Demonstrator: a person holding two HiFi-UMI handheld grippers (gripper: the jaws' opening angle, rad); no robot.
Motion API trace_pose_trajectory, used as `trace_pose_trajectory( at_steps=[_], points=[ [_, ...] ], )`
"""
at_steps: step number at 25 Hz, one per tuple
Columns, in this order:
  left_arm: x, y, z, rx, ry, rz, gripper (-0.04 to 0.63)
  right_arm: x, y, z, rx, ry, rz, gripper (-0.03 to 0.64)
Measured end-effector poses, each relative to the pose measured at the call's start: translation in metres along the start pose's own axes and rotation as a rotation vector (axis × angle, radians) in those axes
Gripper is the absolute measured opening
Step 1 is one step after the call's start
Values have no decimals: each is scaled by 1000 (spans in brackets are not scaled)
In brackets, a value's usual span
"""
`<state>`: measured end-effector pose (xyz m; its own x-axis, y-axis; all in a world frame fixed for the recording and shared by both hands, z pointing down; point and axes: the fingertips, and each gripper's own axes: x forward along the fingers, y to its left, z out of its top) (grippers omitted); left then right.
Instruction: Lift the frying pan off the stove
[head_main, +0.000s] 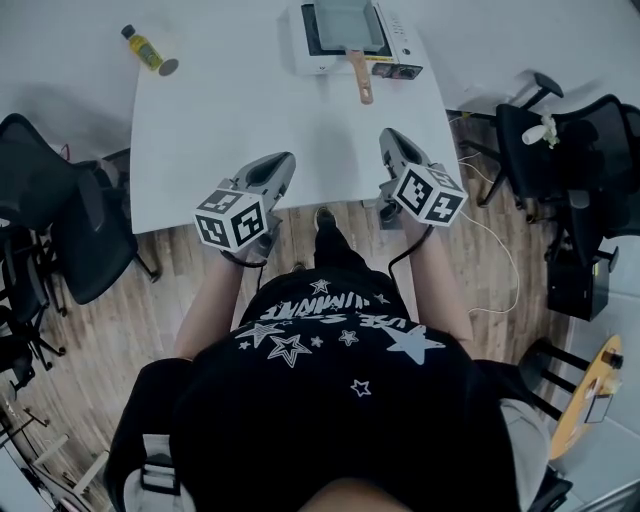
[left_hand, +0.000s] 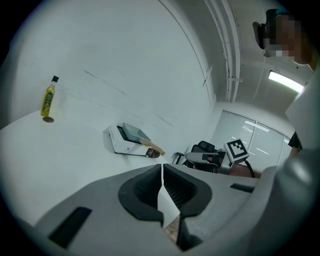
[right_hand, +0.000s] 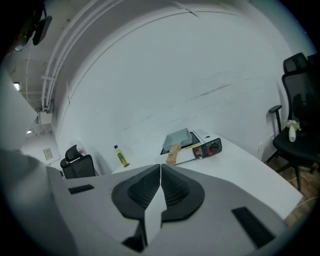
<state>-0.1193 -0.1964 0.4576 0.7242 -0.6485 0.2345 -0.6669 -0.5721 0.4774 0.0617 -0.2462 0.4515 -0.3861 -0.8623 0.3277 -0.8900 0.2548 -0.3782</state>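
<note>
A rectangular grey frying pan (head_main: 343, 25) with a wooden handle (head_main: 361, 75) sits on a white portable stove (head_main: 402, 40) at the far edge of the white table (head_main: 250, 120). The handle points toward me. My left gripper (head_main: 284, 162) and right gripper (head_main: 388, 137) hover over the table's near edge, well short of the stove, both shut and empty. In the left gripper view the pan (left_hand: 134, 132) lies ahead beyond the shut gripper (left_hand: 162, 172). The right gripper view shows the pan (right_hand: 179, 137) and stove (right_hand: 202, 148) past the closed gripper (right_hand: 160, 172).
A yellow oil bottle (head_main: 148, 50) stands at the table's far left corner. Black office chairs stand to the left (head_main: 60, 220) and right (head_main: 570, 150) of the table. A cable (head_main: 500, 250) trails over the wooden floor on the right.
</note>
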Motion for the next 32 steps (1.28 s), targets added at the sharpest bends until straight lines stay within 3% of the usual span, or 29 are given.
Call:
trace_pose_trajectory(
  at_steps=[7,14,15,17,21,32],
  points=[
    [34,10,14,-5,3,1,18,31,-15,11,49,31,36,9],
    [63,24,28,-13,5,14,18,66,-19,15,190,107,165,12],
    [67,26,30,-13,4,15,18,71,-21,16,211,117,178,23],
    [75,29,37,-11,-1,15,18,80,-24,17,253,140,203,135],
    [89,32,49,1,-4,18,18,97,-27,17,347,199,265,205],
    [123,36,66,31,16,14,18,132,-21,4,441,379,397,215]
  ],
)
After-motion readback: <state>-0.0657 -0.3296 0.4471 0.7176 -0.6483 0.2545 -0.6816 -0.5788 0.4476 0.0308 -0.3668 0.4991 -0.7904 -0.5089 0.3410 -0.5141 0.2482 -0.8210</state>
